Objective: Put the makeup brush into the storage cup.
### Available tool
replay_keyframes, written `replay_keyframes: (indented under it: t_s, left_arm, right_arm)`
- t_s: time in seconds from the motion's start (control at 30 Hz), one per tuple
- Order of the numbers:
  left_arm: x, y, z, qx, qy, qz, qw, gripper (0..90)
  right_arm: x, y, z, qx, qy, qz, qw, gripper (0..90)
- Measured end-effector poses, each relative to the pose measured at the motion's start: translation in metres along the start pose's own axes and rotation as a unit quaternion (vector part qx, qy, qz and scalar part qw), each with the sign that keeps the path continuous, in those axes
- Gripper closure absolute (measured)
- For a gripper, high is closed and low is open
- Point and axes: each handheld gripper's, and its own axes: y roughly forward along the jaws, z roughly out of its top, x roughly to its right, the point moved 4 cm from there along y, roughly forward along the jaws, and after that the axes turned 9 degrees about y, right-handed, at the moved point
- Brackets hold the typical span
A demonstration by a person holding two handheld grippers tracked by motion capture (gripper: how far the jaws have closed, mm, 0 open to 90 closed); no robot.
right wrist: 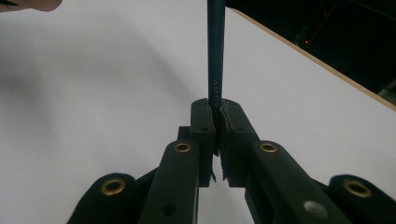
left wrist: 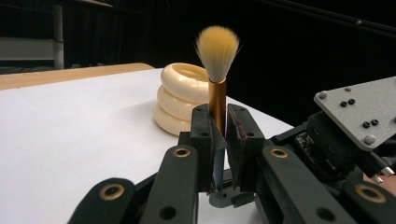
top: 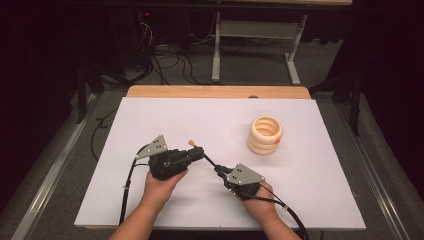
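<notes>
A makeup brush with tan bristles [left wrist: 217, 46], a gold ferrule and a dark handle [right wrist: 215, 46] is held between both grippers over the front middle of the white table [top: 300, 170]. My left gripper [top: 199, 151] [left wrist: 218, 122] is shut on the gold ferrule, with the bristles [top: 191, 143] sticking out past the jaws. My right gripper [top: 218, 169] [right wrist: 215, 108] is shut on the dark handle's other end. A cream holder made of stacked rings [top: 265, 135] [left wrist: 180, 100] stands upright at the right middle of the table, apart from both grippers.
The white sheet covers a wooden tabletop whose far edge [top: 215, 91] shows. Cables [top: 125, 195] trail from both grippers toward the front edge. A metal frame [top: 255, 45] and floor cables lie beyond the table. The right gripper's grey plate [left wrist: 355, 112] sits close beside the left one.
</notes>
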Motion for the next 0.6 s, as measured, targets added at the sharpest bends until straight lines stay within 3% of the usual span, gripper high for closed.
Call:
replay_keyframes:
  t_s: [0.4, 0.6]
  left_arm:
    - [0.0005, -0.0008, 0.0004, 0.002, 0.001, -0.006, 1.0000, 83.4]
    - [0.0008, -0.0012, 0.0006, 0.002, 0.003, -0.005, 1.0000, 83.5]
  right_arm:
    - [0.0001, 0.0004, -0.0002, 0.001, 0.006, -0.004, 1.0000, 85.6]
    - [0.0015, 0.0007, -0.0005, -0.001, 0.007, -0.007, 0.9999, 77.3]
